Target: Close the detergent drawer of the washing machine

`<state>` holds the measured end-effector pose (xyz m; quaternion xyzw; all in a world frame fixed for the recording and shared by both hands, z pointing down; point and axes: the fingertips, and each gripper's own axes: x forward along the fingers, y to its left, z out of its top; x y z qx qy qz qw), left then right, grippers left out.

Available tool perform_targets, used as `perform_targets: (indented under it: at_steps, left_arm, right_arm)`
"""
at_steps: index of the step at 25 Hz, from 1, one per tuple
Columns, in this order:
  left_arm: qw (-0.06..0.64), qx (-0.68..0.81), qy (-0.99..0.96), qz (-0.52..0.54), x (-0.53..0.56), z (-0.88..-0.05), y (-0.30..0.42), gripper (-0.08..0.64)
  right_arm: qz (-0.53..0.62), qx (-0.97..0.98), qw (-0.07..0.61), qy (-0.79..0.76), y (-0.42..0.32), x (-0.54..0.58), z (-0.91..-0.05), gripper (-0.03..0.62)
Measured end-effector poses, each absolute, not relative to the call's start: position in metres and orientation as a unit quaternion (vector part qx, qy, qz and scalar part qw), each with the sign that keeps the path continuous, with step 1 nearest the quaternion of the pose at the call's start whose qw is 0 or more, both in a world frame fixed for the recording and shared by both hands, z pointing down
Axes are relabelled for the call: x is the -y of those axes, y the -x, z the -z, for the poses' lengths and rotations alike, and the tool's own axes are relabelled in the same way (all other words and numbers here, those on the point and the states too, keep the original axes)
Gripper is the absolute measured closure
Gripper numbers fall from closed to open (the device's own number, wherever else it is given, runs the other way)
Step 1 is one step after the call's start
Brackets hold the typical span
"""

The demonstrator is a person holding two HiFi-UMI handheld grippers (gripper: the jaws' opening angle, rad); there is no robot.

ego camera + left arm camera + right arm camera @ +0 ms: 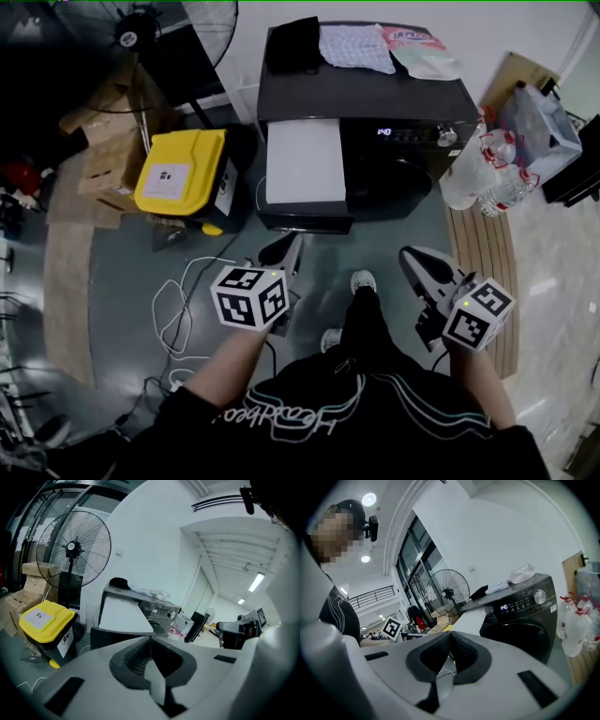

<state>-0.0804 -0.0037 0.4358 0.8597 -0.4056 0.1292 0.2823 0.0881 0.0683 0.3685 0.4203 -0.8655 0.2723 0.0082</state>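
— Big black front-loading washing machine (375,103) dead ahead, its white-topped detergent drawer (302,161) pulled right out at the front left!
— Left gripper (281,251) hangs short of that drawer, jaws pressed together, nothing between them. Right gripper (412,260) likewise: pinched empty, apart from the machine.

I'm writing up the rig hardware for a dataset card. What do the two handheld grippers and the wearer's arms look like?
The left gripper and right gripper have light grey bodies tapering to dark ribbed pads. Each carries a white cube printed with black square markers. The person wears a black top with pale line print; the forearms are uncovered.
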Motion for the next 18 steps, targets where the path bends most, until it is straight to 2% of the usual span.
perform_targets:
  at_steps: [9, 13, 18]
  left_arm:
    - [0.274, 0.421, -0.846, -0.18, 0.026, -0.472, 0.075, 0.531]
    - [0.251, 0.415, -0.848, -0.212, 0.035, -0.486, 0.071, 0.531]
    - [0.262, 0.425, -0.839, -0.218, 0.042, -0.499, 0.076, 0.531]
  right_arm:
    - [-0.313, 0.865, 0.001, -0.393, -0.092, -0.033, -0.386, 0.565]
    - [-0.309, 0.87, 0.02, -0.385, -0.093, -0.011, -0.389, 0.565]
    - [-0.305, 0.874, 0.036, -0.376, -0.086, 0.003, -0.394, 0.565]
